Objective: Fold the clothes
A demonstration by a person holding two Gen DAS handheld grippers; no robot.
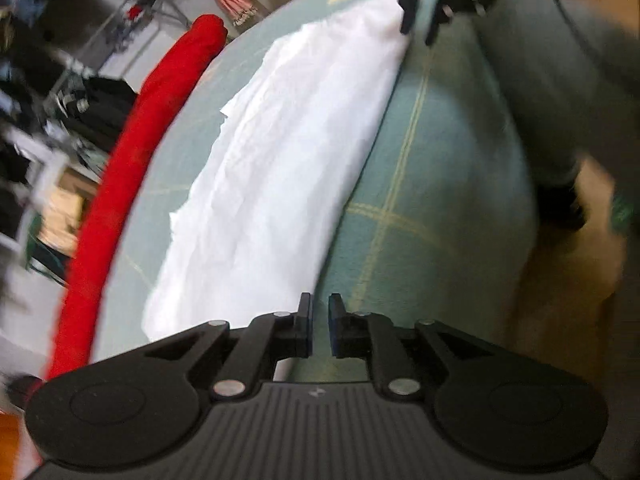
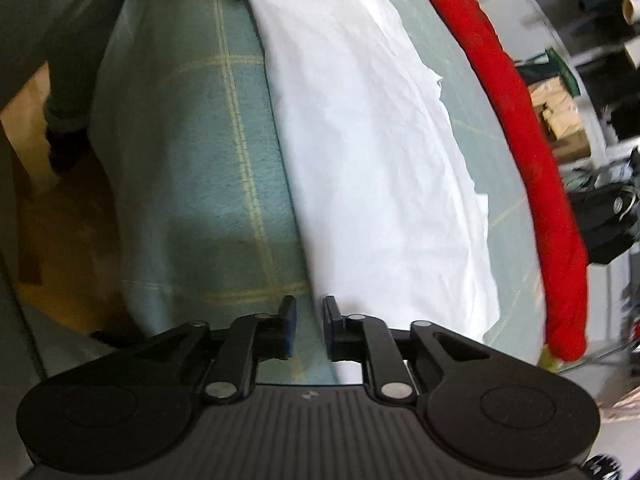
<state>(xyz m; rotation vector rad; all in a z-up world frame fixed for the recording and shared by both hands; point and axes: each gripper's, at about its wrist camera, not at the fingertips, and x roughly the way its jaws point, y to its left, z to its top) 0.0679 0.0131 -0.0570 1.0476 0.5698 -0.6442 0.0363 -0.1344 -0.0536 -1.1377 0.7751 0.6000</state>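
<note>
Two grippers: you are holding the left gripper point(image 1: 319, 326) and right gripper point(image 2: 310, 328) at opposite ends of the white garment point(image 1: 276, 184), each facing the other.
Long axis: the garment is lying in a strip on the teal checked cloth point(image 1: 432, 184), running from 6 toward 12 o'clock in both views.
Fingers: both pairs are standing slightly parted, gripping nothing.
Left offset: the near edge is sitting just at 11 o'clock.
Right offset: the edge is lying at 1 o'clock.
Beyond: a red roll point(image 2: 532, 152) is bordering the far side.

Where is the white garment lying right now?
The white garment lies flat on the teal checked cloth, between the red roll and both hand-held grippers, which sit at its near edge.
</note>
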